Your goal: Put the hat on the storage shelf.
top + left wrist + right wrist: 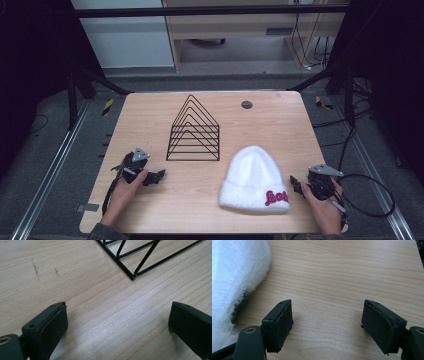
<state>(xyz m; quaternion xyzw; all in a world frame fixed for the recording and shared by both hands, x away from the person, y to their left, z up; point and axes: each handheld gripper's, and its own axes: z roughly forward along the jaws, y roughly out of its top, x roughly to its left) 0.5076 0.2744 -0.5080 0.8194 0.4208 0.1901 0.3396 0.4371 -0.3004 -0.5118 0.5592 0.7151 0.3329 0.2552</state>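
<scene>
A: Near edge first. Right gripper (pixel 298 184) sat at about 4 o'clock on the table (pixel 150 120), jaws spread wide, nothing between them, just beside the cuff of the white beanie (pixel 255 177). Its own view showed bare wood between the pads (pixel 279 325) and white fleece at the left edge.

B: Left gripper (pixel 156 176)?

A: At 8 o'clock, jaws likewise wide apart and empty, pointed toward the near corner of the black wire rack (pixel 194 131). That corner showed in the left gripper view, apart from the pads (pixel 53 325).

B: Beanie position?

A: Flat at 5 o'clock, crown toward the rack, red lettering on the cuff. Rack stood at centre, 2 items well apart.

B: Judgement for the pickup?

A: Probably pinch the cuff at its right end, 1 jaw under the fold; fleece may slip, so bite deep. Left could steady the rack.
</scene>
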